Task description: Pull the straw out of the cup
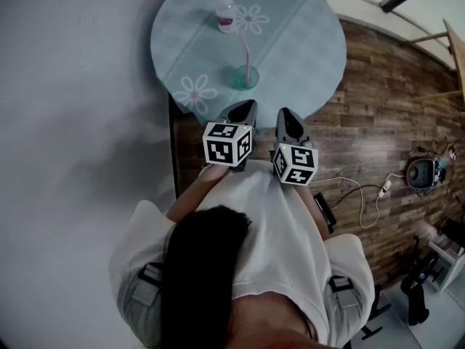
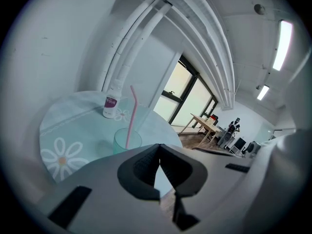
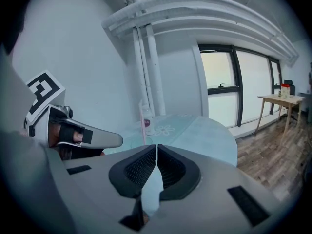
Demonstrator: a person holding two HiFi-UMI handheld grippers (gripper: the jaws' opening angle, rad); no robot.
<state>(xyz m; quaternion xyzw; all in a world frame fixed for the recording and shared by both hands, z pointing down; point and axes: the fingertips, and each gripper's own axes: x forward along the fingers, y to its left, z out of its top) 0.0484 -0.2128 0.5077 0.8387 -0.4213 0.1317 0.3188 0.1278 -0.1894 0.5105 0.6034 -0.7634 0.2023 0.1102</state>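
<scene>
Left gripper (image 1: 243, 109), right gripper (image 1: 289, 116): we read both jaws closed, nothing held, at tabletop (image 1: 314, 46) near edge. Cup (image 1: 245, 78) with straw (image 1: 245, 52) by that edge; bottle (image 1: 227, 13) beyond.

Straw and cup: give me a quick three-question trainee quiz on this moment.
1. True or false: the straw stands in the cup.
2. The bottle stands: A) on the table, beyond the cup; B) inside the cup; C) on the floor.
3. What do the left gripper and the right gripper hold?
Key: 1 true; 2 A; 3 nothing, as both are shut and empty.
</scene>
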